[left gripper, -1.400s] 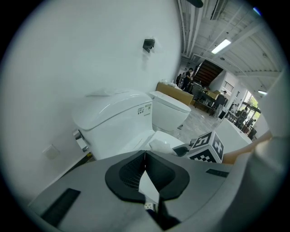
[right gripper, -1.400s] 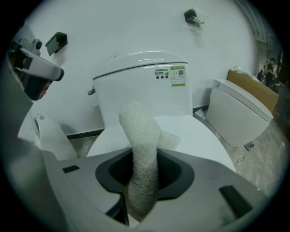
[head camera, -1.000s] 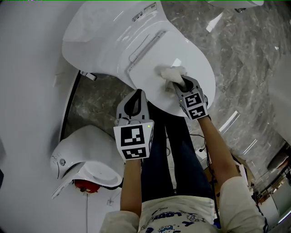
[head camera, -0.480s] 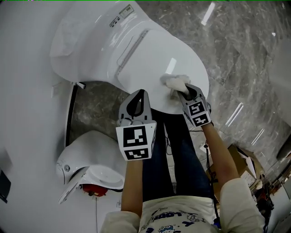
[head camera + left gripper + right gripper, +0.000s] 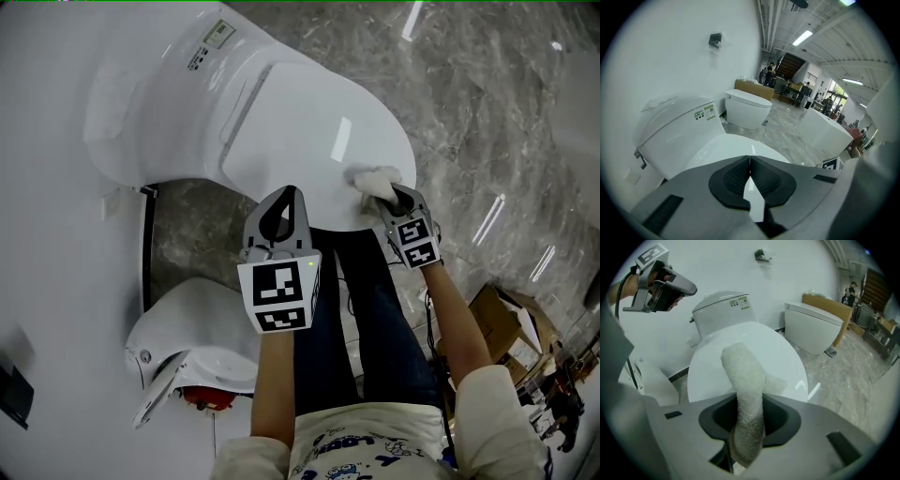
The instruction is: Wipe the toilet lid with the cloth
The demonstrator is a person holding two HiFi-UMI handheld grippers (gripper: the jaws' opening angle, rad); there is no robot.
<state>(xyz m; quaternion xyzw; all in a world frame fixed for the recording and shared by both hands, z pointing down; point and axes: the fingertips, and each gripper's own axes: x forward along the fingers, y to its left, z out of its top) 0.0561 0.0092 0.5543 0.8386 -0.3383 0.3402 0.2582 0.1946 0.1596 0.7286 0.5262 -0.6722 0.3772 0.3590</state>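
Far ahead of the left jaws and a little to their left, a white toilet [image 5: 747, 108] stood on the grey marbled floor [image 5: 787, 133], with a brown crate [image 5: 752, 89] behind it by the white wall [image 5: 670, 56]. A small dark fitting [image 5: 715, 40] was fixed to that wall, high above those jaws. Ahead and to their right sat a long white tub [image 5: 827, 133]; beyond it were a staircase [image 5: 787, 65], distant people [image 5: 768, 74] and ceiling strip lights [image 5: 802, 37]. In the head view a second toilet [image 5: 187, 323] lay behind and left of the left jaws, something red [image 5: 208, 396] beneath it. A cardboard box [image 5: 504, 311] lay behind and right of the right jaws.
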